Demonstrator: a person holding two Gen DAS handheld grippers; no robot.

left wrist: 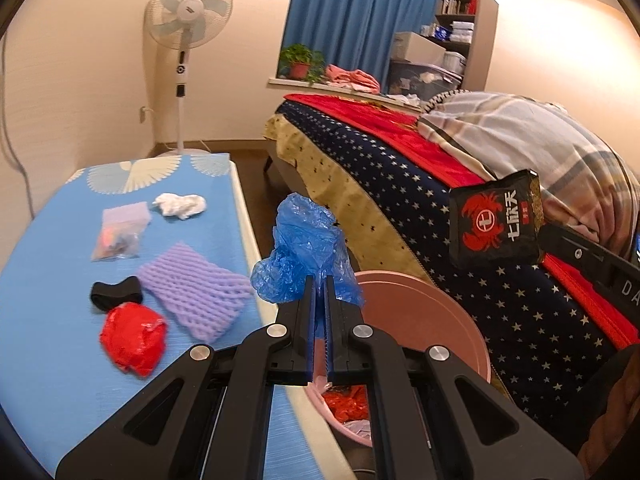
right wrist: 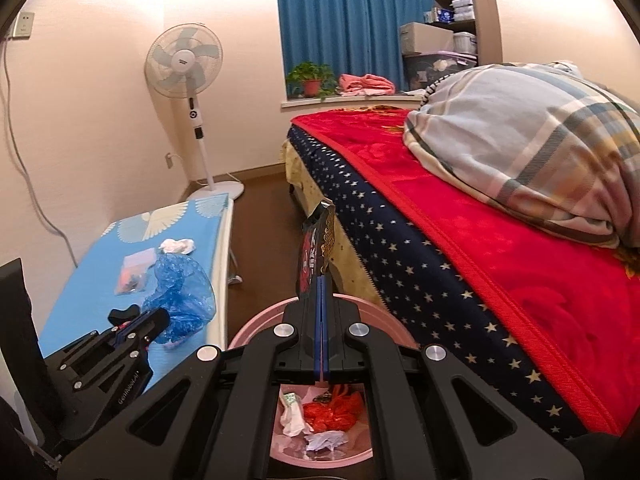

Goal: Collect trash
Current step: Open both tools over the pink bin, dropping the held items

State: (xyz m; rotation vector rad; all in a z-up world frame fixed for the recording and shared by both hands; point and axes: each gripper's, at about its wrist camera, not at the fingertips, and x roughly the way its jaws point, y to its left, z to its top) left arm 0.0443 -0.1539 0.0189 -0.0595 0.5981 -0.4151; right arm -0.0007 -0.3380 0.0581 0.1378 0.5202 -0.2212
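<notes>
Carrying both loads to the pink bin (right wrist: 256, 330): my left gripper (left wrist: 319, 280) is pinched on the blue plastic bag (left wrist: 306, 250), 9 o'clock of the rim; my right gripper (right wrist: 322, 280) is clamped on the black snack packet (right wrist: 316, 250) at 12, over the bin so it drops in.

I'm working in a home bedroom — a bed (right wrist: 460, 216) with a red blanket (right wrist: 500, 248) and plaid pillow (right wrist: 532, 148) fills the right, a standing fan (right wrist: 184, 64) stands far left, and blue curtains (right wrist: 352, 24) hang beside a potted plant (right wrist: 312, 78) — shelves (right wrist: 456, 4) beyond.
</notes>
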